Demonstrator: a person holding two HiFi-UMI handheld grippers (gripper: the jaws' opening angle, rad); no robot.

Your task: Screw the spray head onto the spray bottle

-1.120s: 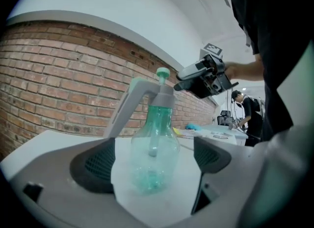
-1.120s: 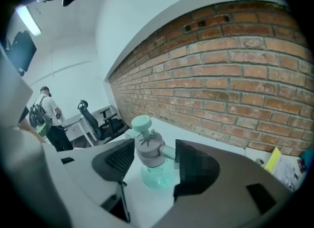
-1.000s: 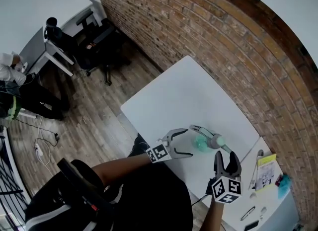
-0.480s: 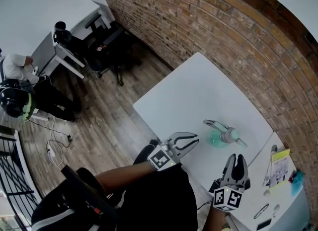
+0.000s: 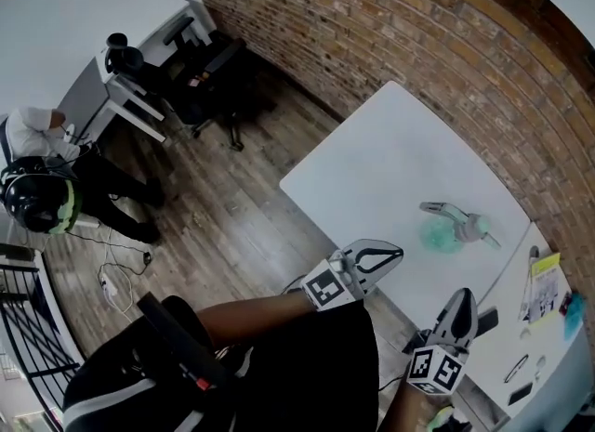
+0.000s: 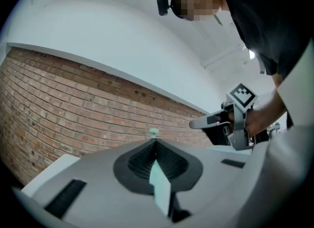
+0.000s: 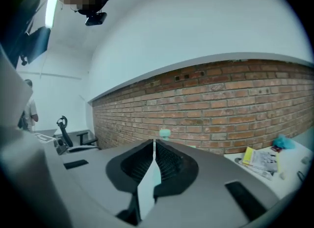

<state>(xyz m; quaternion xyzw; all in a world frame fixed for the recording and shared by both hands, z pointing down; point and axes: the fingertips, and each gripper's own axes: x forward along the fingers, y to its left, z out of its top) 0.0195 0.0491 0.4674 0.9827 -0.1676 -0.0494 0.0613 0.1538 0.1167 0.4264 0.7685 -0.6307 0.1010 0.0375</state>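
Grey left tool (image 5: 397, 255), right tool (image 5: 466, 301): jaws just closed together, empty; spray bottle (image 5: 439, 233) untouched.

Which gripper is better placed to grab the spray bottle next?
The left gripper, narrowly: it looks nearer the spray bottle than the right gripper. Both are shut, empty, aimed at it.

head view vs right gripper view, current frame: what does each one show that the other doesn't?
Head view only: the white table from above, the whole spray bottle standing on it, the left gripper, the wood floor.
Right gripper view only: the right gripper close up, its jaws just closed and meeting with nothing between them.
Both: the brick wall, the yellow booklet and the right gripper. The bottle shows in the right gripper view only as a pale tip above the jaws.
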